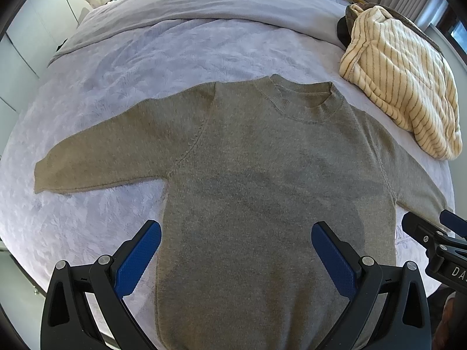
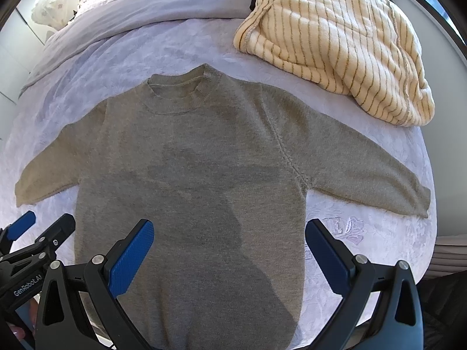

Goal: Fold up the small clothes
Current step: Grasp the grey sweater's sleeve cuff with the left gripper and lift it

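One grey-green sweater (image 1: 262, 175) lies spread flat on the bed (image 1: 116, 67), with two sleeves out to the sides and one ribbed round collar (image 1: 306, 102). One cream garment with thin brown stripes (image 1: 400, 87) sits bunched at the bed's far right; something dark shows beneath it, but how many pieces that is cannot be told. Two tools are in view: the left tool (image 1: 236, 259) and the right tool (image 2: 229, 255), each with two blue-padded fingers set wide apart. One white, patterned bundle (image 2: 49, 5) stands past the bed's far left corner.
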`<state>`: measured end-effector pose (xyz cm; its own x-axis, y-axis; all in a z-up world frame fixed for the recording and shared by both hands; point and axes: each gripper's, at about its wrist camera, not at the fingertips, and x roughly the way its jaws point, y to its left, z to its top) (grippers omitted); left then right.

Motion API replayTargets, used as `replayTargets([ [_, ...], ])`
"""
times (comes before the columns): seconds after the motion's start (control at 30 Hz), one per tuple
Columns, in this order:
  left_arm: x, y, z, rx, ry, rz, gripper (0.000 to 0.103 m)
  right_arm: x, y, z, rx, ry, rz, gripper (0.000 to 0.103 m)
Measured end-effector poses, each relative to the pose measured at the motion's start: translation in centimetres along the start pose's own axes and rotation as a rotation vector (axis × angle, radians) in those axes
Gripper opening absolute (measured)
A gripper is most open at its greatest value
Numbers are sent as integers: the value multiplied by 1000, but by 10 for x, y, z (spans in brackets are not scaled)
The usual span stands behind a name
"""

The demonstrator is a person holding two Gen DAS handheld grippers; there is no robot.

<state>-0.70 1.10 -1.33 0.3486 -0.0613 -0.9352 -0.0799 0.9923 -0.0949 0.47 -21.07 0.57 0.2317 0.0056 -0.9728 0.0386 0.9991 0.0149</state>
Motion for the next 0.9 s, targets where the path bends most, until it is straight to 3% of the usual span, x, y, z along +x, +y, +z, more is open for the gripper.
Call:
replayTargets([
  [0.27,14,23,-3,-48,6,-50,103,6,12,-2,10,-7,170,103],
  [0.4,27,57,-5,-123,-1,-97,103,15,35,-6,-42,-13,165,103],
  [0.57,46,125,-3,-245,-43,-105,103,25,70,-12,-92,11,193,103],
  [0.7,65,205,-3,-399,-81,-91,103,39,94,-19,-124,127,190,103],
  [0.9,93,326,-10,-624,-141,-43,103,61,126,-31,-184,203,181,103],
])
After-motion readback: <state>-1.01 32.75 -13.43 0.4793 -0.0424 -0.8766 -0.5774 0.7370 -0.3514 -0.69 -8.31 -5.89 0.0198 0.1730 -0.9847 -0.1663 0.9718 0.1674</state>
